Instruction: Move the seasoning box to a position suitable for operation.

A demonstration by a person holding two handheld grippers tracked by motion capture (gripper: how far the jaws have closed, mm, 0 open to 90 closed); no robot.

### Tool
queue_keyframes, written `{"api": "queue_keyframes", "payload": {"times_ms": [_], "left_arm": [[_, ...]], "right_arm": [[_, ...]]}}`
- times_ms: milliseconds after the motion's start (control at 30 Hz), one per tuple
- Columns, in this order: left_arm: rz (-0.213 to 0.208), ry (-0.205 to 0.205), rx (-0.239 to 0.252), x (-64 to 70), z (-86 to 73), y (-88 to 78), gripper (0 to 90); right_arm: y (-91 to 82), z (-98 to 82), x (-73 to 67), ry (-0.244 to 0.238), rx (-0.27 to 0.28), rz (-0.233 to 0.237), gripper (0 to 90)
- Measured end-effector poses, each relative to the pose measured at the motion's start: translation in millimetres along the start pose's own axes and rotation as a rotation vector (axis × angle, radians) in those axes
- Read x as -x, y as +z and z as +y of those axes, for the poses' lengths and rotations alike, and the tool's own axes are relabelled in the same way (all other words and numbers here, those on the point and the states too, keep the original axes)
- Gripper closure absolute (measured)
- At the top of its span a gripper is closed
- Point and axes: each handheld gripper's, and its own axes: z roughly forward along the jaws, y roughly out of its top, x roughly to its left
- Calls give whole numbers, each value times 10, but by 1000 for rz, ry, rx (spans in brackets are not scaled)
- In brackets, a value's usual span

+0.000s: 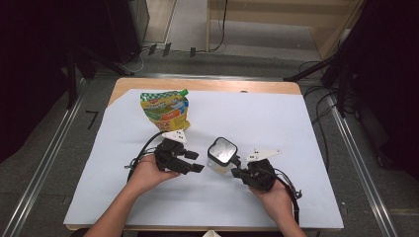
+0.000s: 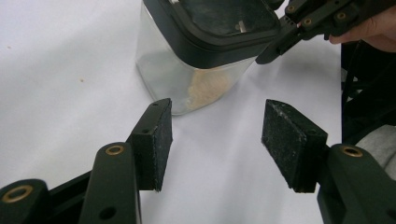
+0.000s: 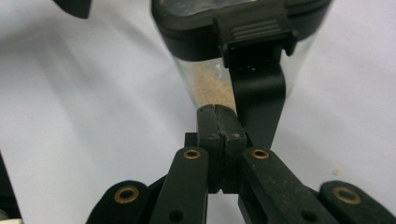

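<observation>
A container point(image 1: 222, 154) stands on the sheet point(image 1: 276, 118) near the table's point(image 1: 207, 85) middle. A pouch point(image 1: 164, 109) lies far and to its left. The left gripper point(image 1: 193, 163) sits just left of the container, the right gripper point(image 1: 237, 171) at its near right side. Grains point(image 2: 208, 88) lie in the container.

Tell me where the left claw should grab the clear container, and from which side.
Grip the clear container low on its transparent body, below the black lid, probably coming in level from the left claw's side. The flat upright walls suit the open pads, and the shut right claw already sits at the latch on the opposite side.
</observation>
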Motion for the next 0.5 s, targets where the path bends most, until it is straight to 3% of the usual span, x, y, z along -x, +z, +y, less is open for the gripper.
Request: {"api": "queue_keyframes", "payload": {"times_ms": [167,333,500], "left_arm": [[-10,6,34,-33,9,7,405],[-9,20,26,-51,23,3,389],[-32,3,20,-69,38,-2,376]], "right_arm": [[-46,5,110,30,-4,-10,900],[-56,11,177,42,-4,-13,900],[-58,27,286,53,-18,-22,900]]}}
